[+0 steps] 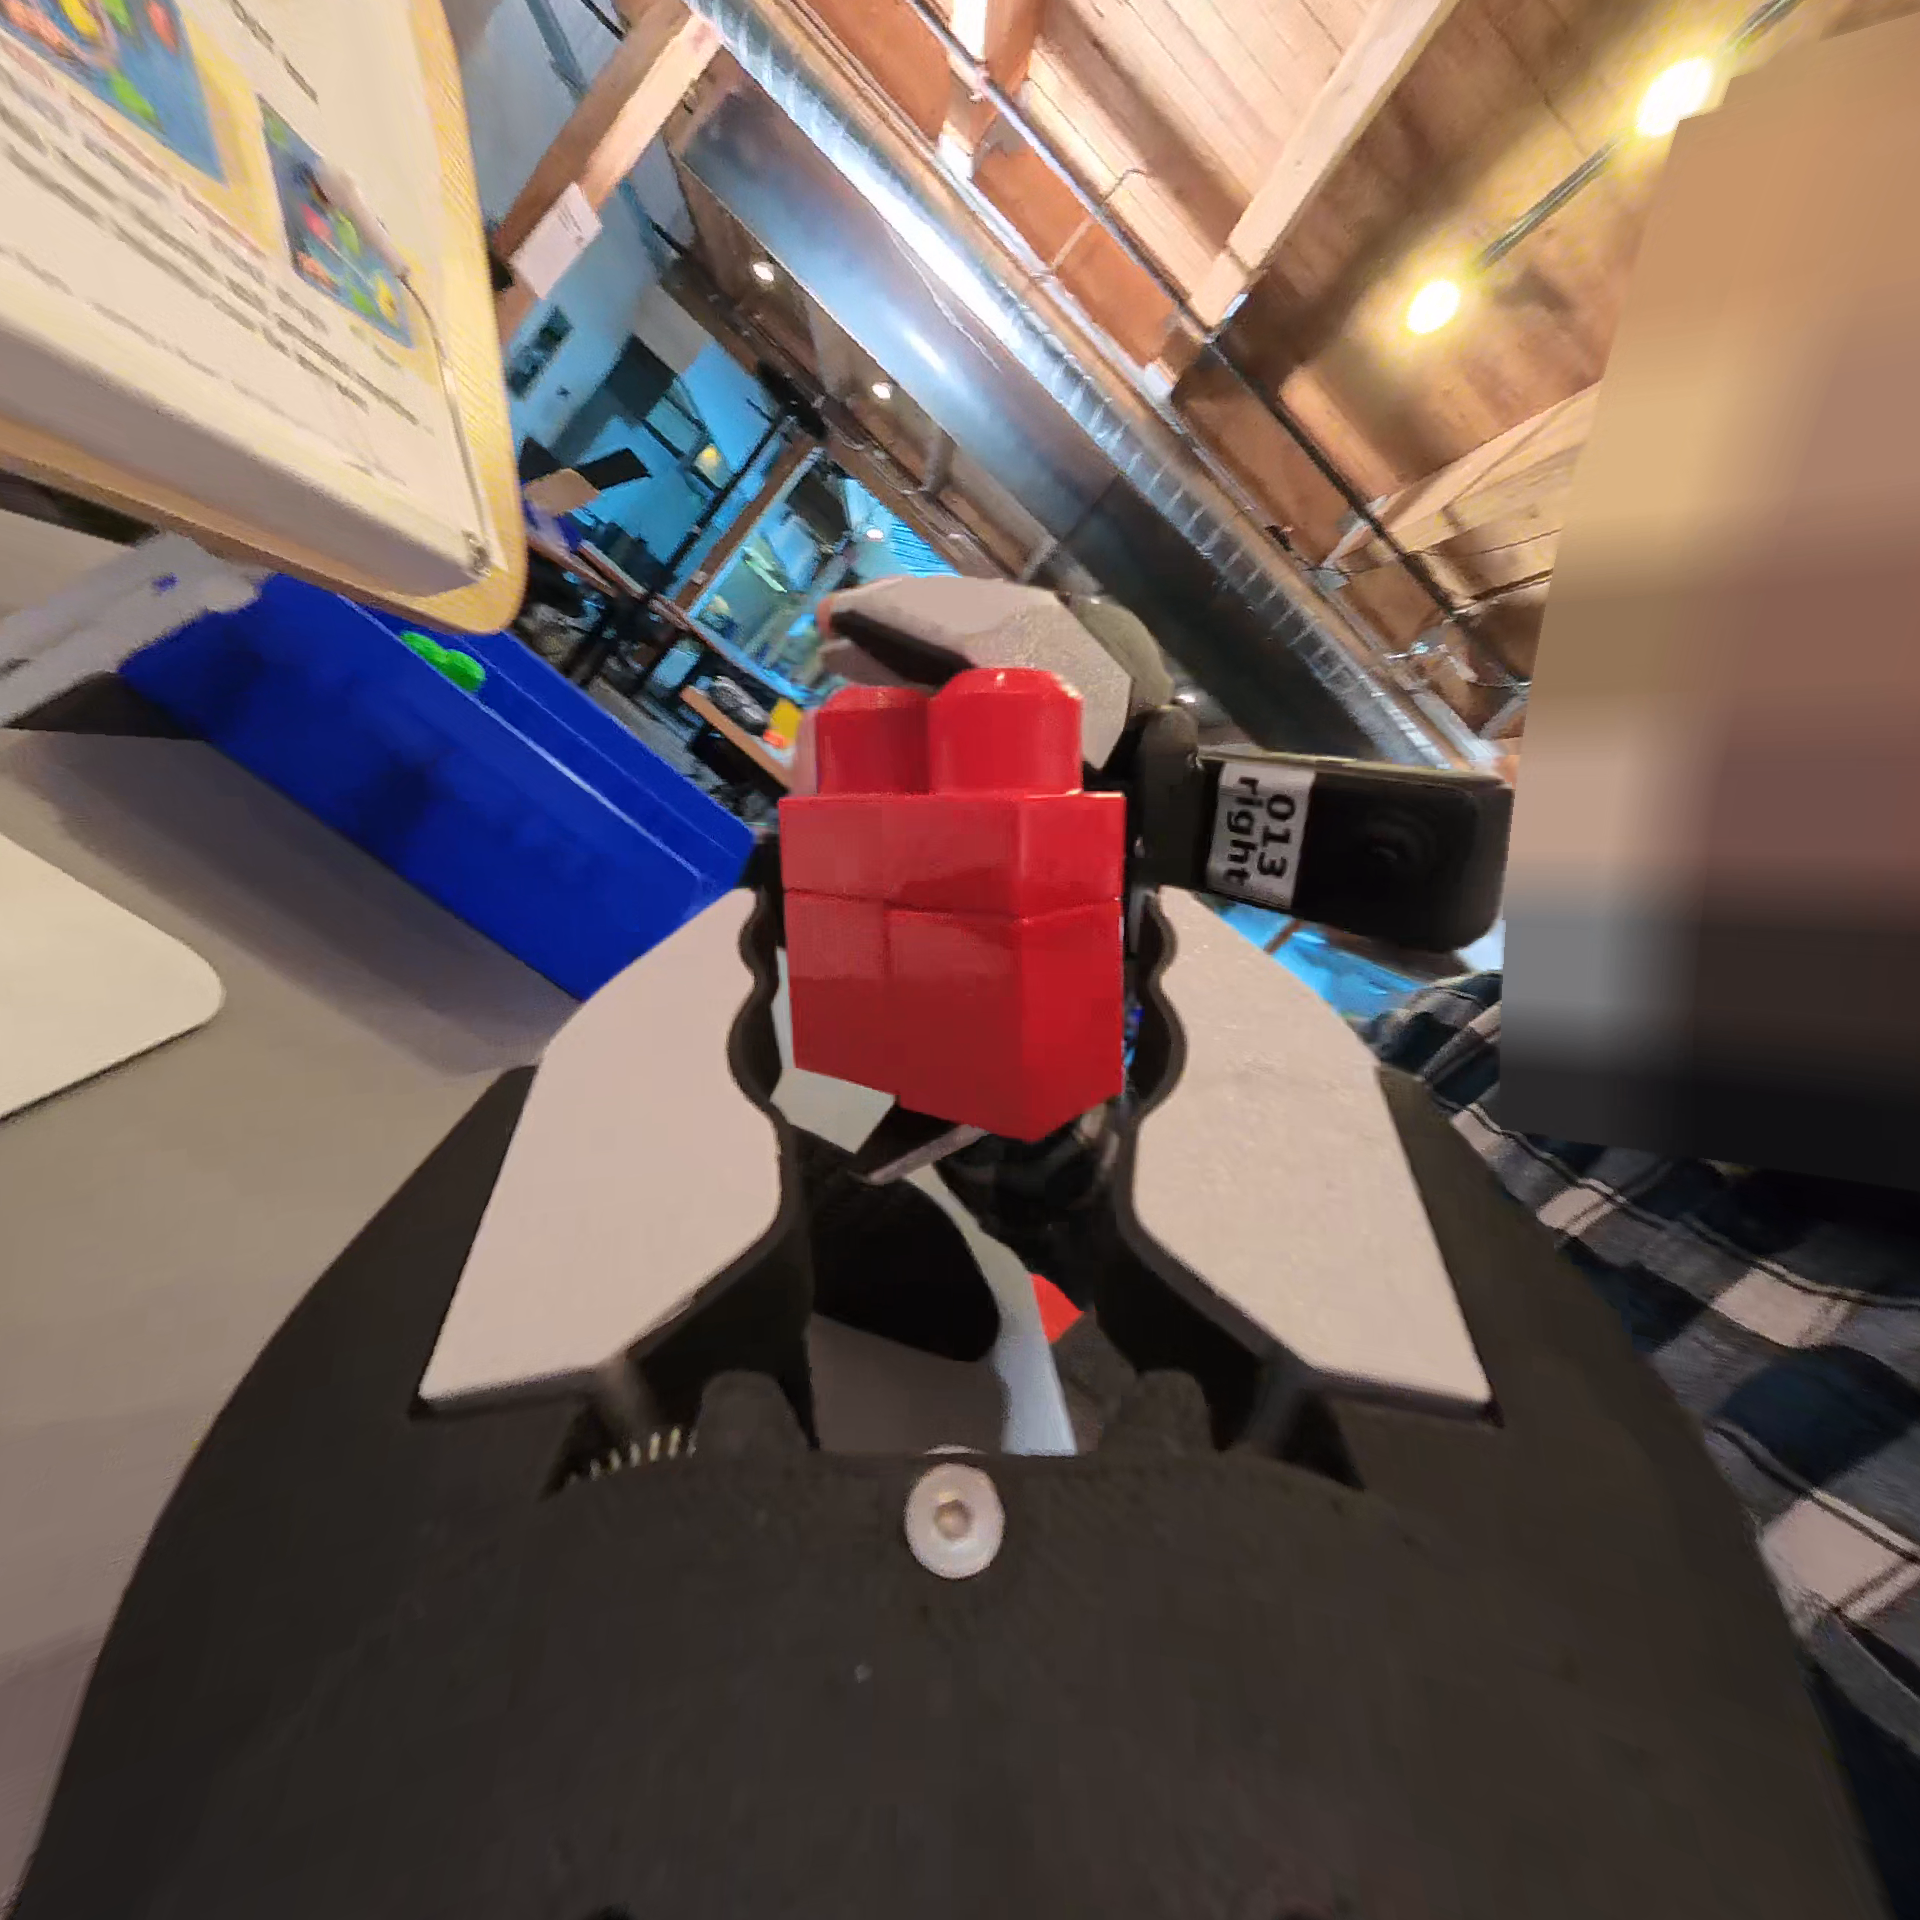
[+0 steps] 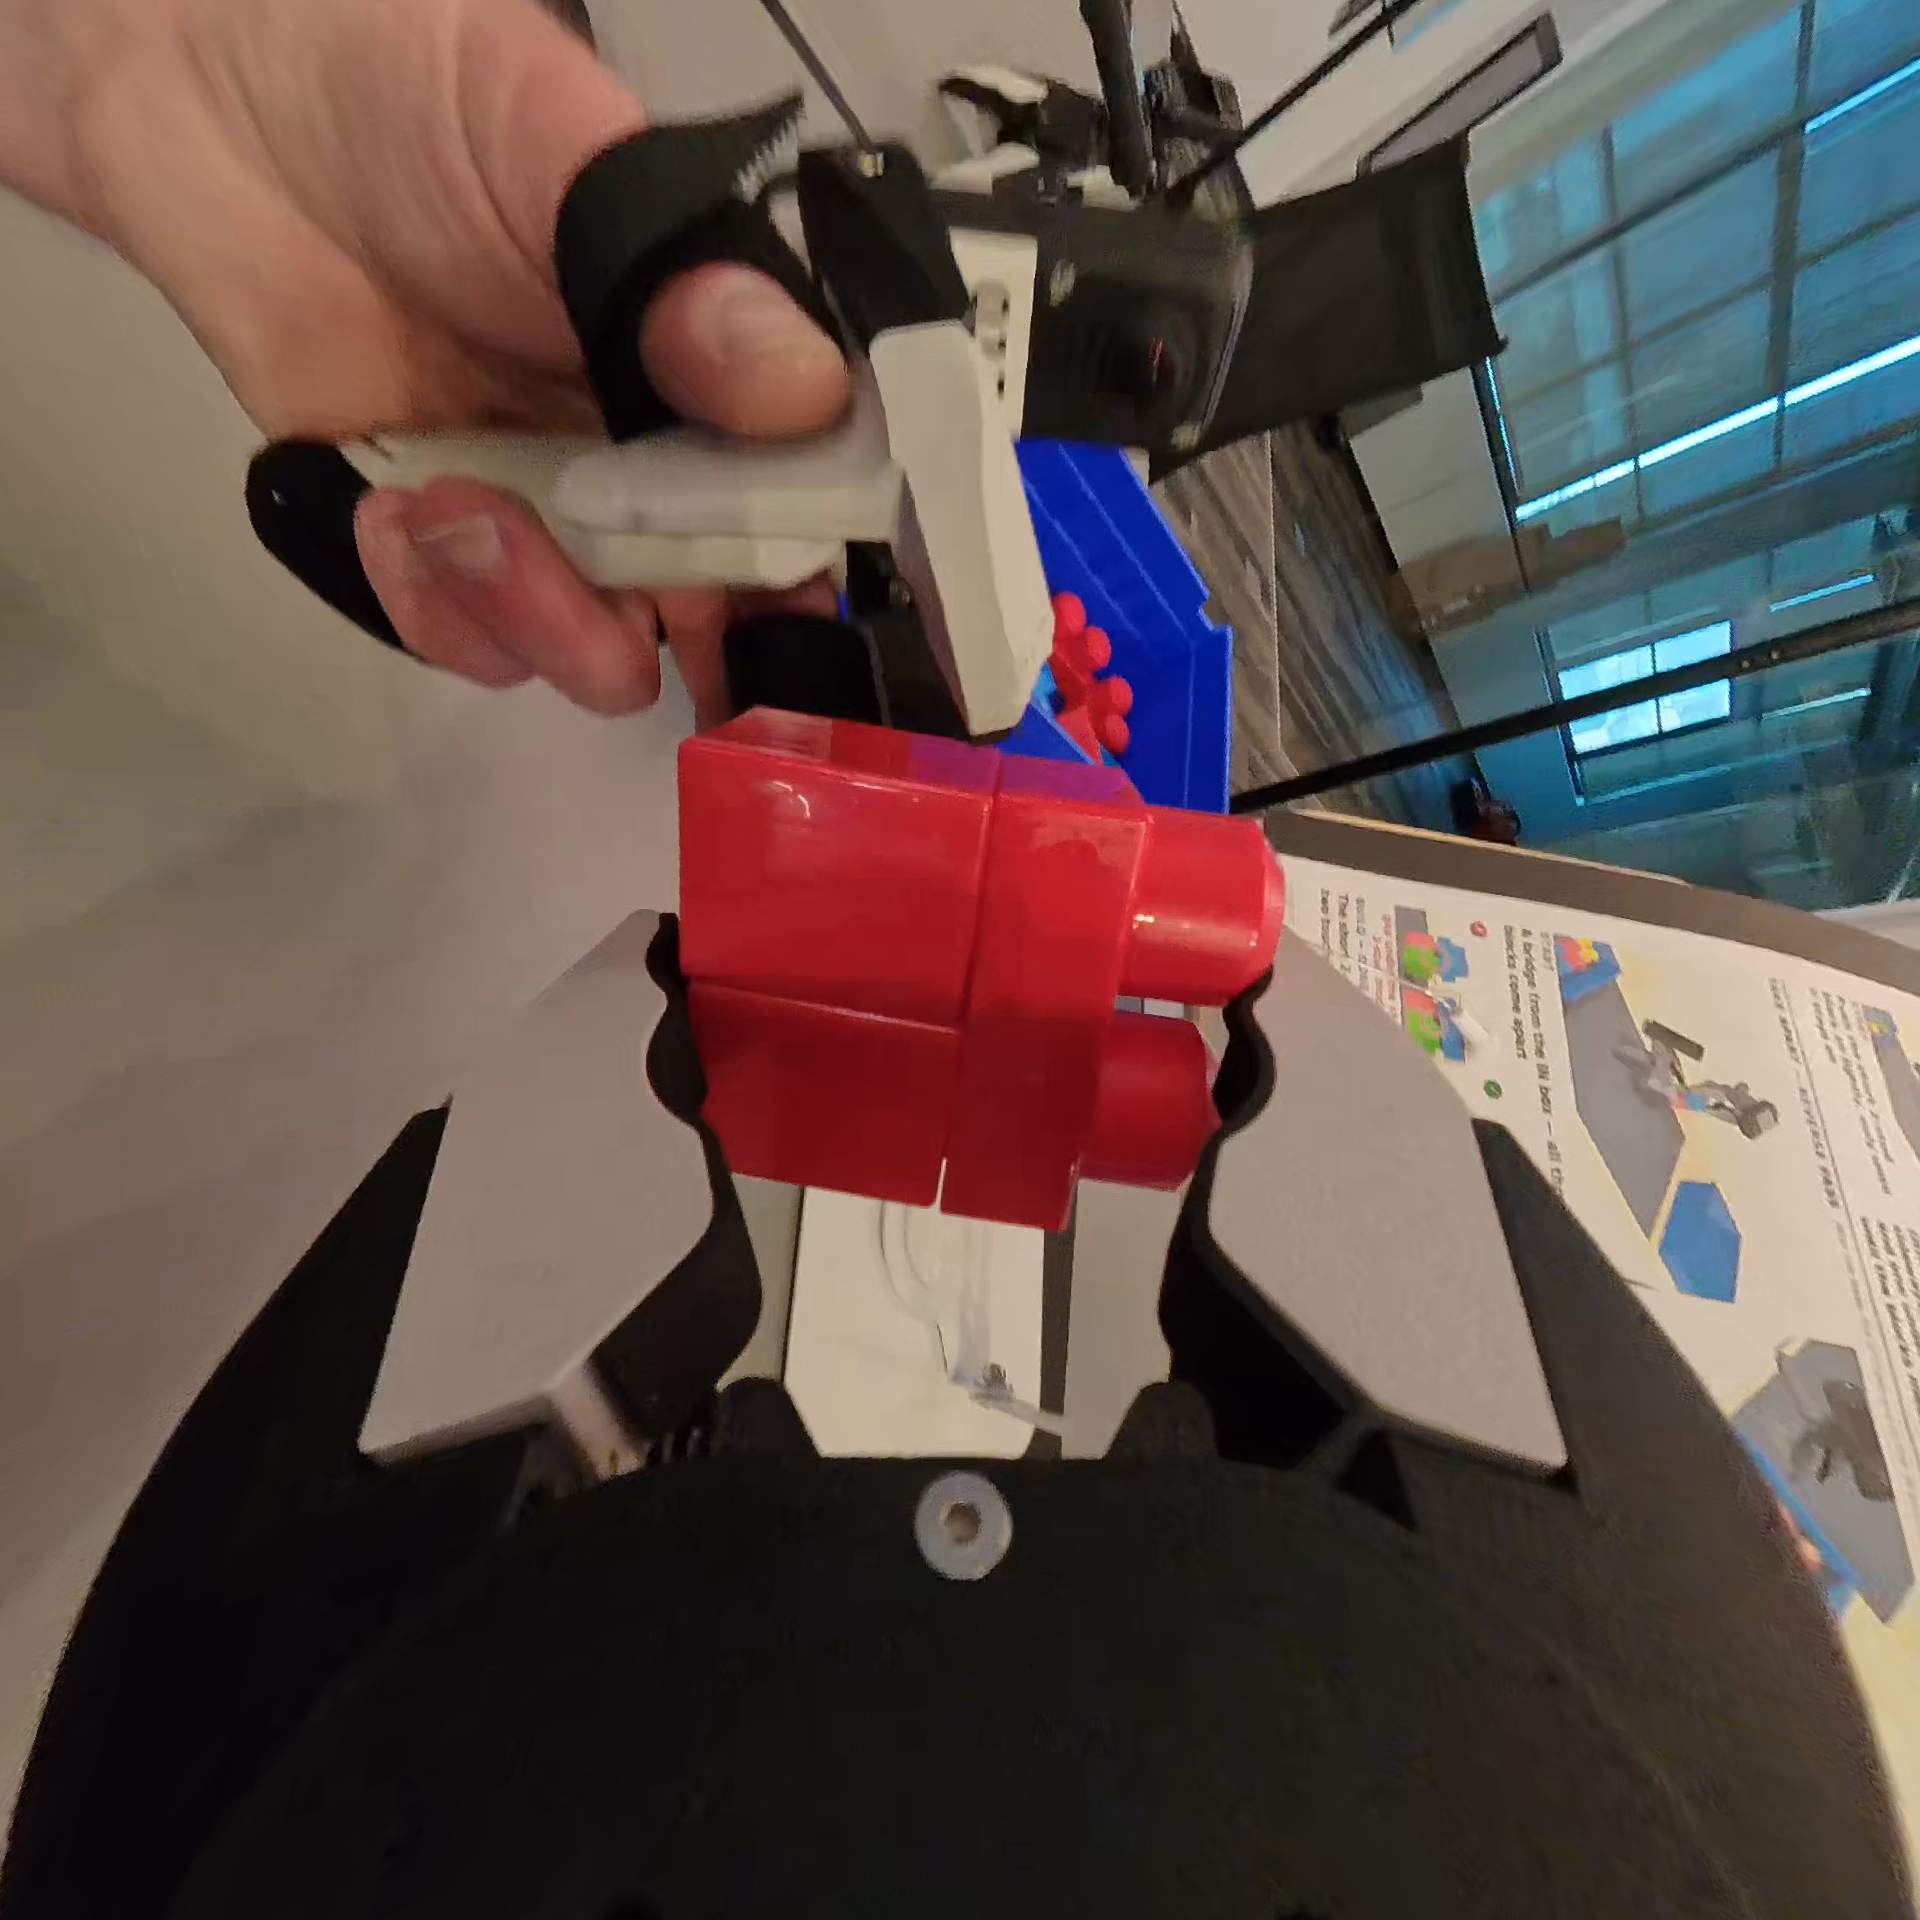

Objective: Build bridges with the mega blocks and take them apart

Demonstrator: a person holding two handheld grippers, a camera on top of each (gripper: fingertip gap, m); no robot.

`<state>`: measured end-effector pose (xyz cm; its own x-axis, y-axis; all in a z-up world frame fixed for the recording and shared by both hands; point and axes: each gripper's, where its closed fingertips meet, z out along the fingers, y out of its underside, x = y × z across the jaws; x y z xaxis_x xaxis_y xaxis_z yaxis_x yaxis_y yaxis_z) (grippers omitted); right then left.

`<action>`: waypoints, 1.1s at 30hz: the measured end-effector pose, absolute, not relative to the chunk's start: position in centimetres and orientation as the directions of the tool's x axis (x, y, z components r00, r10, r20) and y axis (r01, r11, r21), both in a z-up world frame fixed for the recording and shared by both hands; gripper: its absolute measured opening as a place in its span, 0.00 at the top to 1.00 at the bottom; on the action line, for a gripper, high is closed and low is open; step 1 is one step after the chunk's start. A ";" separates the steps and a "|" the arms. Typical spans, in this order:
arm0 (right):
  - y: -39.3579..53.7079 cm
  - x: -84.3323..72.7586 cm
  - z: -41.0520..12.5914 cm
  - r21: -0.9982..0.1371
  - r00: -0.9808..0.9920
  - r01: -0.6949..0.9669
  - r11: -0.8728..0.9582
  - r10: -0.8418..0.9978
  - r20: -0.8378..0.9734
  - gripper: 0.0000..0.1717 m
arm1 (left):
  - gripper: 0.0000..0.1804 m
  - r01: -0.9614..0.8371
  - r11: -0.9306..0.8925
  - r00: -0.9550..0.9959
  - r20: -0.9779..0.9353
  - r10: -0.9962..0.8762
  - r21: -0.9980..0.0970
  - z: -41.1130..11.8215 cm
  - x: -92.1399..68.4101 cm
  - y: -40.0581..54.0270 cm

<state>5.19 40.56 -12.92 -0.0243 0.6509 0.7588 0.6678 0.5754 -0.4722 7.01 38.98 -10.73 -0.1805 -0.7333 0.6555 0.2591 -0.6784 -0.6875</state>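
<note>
Object: stack of two glossy red plastic mega blocks [image 2: 935, 997], held in the air between both grippers.
Long axis: runs across the right gripper [image 2: 945, 1039], base at one pad, studs at the other.
Right claw: clamped on the stack end to end.
Left claw: left gripper [image 1: 951, 977] wide; gaps at both pads, holding nothing.
Nearer: both; they cross at the stack.

Red blocks [image 2: 914, 997]: two, joined as one stack. Tongs: two sets, the right tongs [image 2: 951, 1039] at 6 o'clock in their own view and the left tongs [image 1: 951, 977]. Blue bin [image 1: 436, 769]: one, at 9 o'clock. Instruction sheet [image 2: 1621, 1122]: one. Hand [image 2: 343, 270]: one, at 11 o'clock.
</note>
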 end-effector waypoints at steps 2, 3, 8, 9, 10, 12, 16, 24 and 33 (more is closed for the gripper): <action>40.0 4.9 -12.8 -0.496 -0.032 0.638 0.589 0.664 0.747 0.42 | 0.61 0.266 -0.717 -0.283 0.659 -0.697 -0.644 -10.4 7.3 38.5; 39.8 4.7 -12.7 -0.512 -0.032 0.621 0.593 0.672 0.740 0.42 | 0.60 0.266 -0.732 -0.336 0.651 -0.681 -0.628 -10.2 7.4 38.1; 39.1 4.3 -12.6 -0.551 -0.045 0.574 0.606 0.695 0.717 0.42 | 0.57 0.278 -0.746 -0.428 0.618 -0.660 -0.605 -9.9 7.8 37.4; 38.9 4.3 -12.6 -0.560 -0.053 0.561 0.610 0.701 0.711 0.42 | 0.58 0.277 -0.753 -0.434 0.621 -0.652 -0.597 -10.0 7.8 37.4; 38.7 4.2 -12.6 -0.564 -0.063 0.547 0.618 0.703 0.709 0.42 | 0.60 0.273 -0.756 -0.429 0.628 -0.649 -0.595 -10.2 8.0 37.5; 38.4 3.9 -12.9 -0.556 -0.077 0.545 0.628 0.698 0.712 0.42 | 0.54 0.250 -0.761 -0.428 0.637 -0.641 -0.598 -10.5 8.5 37.3; 38.2 3.8 -12.7 -0.576 -0.072 0.526 0.625 0.708 0.702 0.42 | 0.50 0.255 -0.754 -0.419 0.633 -0.650 -0.605 -10.7 8.5 37.4; 37.8 3.3 -12.4 -0.608 -0.077 0.474 0.637 0.718 0.692 0.43 | 0.55 0.266 -0.775 -0.579 0.547 -0.604 -0.573 -9.2 8.2 35.8; 38.6 3.4 -13.0 -0.579 -0.058 0.518 0.630 0.701 0.710 0.41 | 0.56 0.326 -0.777 -0.551 0.560 -0.619 -0.538 -9.7 8.0 36.8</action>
<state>3.41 38.59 -13.04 -0.0583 0.7014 0.7104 0.5177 0.6297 -0.5792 7.97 36.85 -9.73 -0.5515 -0.6187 0.5595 0.3257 -0.7772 -0.5384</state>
